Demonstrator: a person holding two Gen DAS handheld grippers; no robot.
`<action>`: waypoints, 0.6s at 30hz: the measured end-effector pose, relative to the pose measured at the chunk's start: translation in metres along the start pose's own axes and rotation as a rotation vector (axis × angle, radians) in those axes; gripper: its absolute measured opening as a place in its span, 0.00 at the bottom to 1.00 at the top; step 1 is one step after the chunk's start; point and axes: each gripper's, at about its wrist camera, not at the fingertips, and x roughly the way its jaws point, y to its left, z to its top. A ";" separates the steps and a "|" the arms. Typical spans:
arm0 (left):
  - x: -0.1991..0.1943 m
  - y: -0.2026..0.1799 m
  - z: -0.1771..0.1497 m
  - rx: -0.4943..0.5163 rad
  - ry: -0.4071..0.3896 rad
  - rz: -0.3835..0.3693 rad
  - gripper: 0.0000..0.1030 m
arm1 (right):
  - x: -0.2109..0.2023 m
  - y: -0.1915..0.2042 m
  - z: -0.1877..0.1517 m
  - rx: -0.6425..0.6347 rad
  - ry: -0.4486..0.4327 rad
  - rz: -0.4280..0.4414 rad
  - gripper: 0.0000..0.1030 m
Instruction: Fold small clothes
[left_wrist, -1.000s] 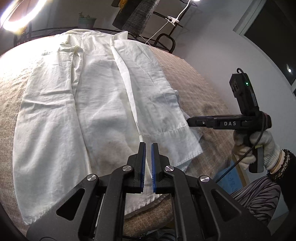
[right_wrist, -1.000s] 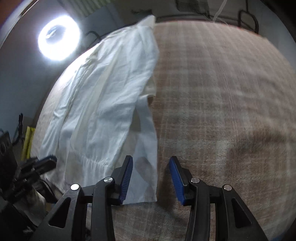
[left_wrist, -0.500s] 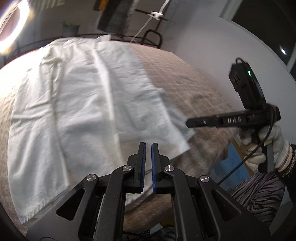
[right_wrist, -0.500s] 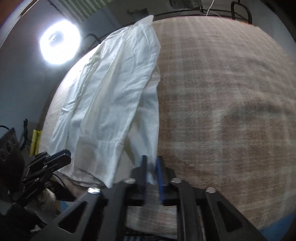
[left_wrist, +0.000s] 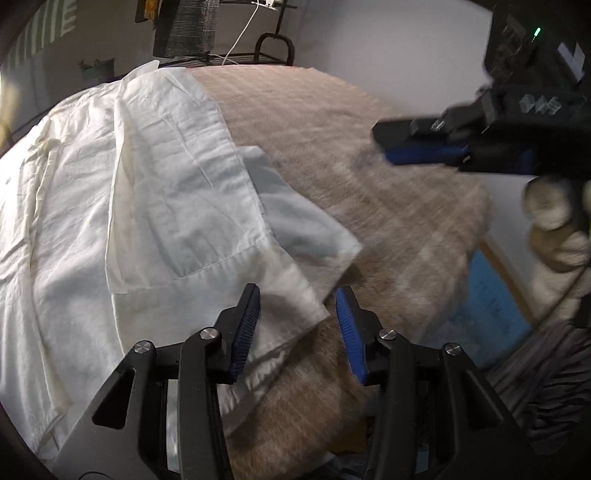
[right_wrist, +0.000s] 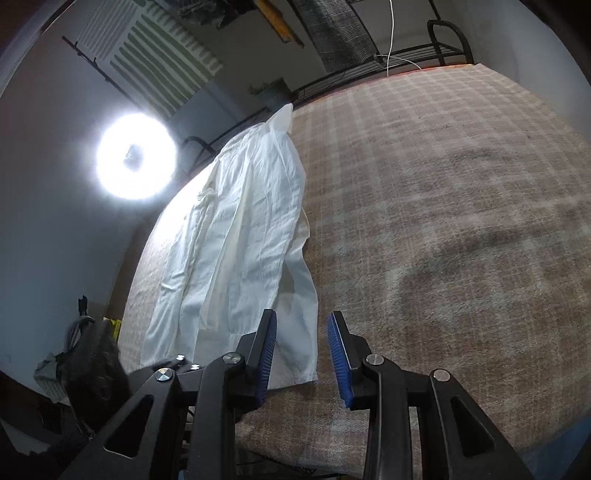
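A white shirt (left_wrist: 155, 206) lies spread on a tan plaid blanket (left_wrist: 332, 147), one side folded over the body. Its near corner lies at the blanket's front edge. My left gripper (left_wrist: 299, 306) is open, its jaws standing just over that corner, holding nothing. In the right wrist view the shirt (right_wrist: 243, 251) stretches away to the left. My right gripper (right_wrist: 301, 343) is open and empty, above the shirt's near hem. The right gripper also shows in the left wrist view (left_wrist: 417, 144), raised at the upper right.
A bright ring light (right_wrist: 135, 157) glares at the left. A black metal rack (left_wrist: 229, 59) with hanging cloth stands behind the bed. A blue mat (left_wrist: 487, 302) lies on the floor to the right. The blanket (right_wrist: 443, 206) stretches wide to the right of the shirt.
Both grippers have opened: the left was shut throughout, the right shut half a second ago. The left moved toward the shirt's near right corner. The right has lifted away.
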 end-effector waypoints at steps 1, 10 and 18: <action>0.003 0.000 0.000 0.002 -0.003 0.006 0.13 | 0.000 0.000 0.000 0.002 -0.005 0.001 0.30; -0.005 0.020 0.009 -0.192 -0.059 -0.144 0.03 | -0.022 -0.005 0.004 0.032 -0.076 0.039 0.29; -0.001 0.002 0.010 -0.135 -0.061 -0.111 0.03 | -0.025 -0.007 0.006 0.041 -0.086 0.046 0.29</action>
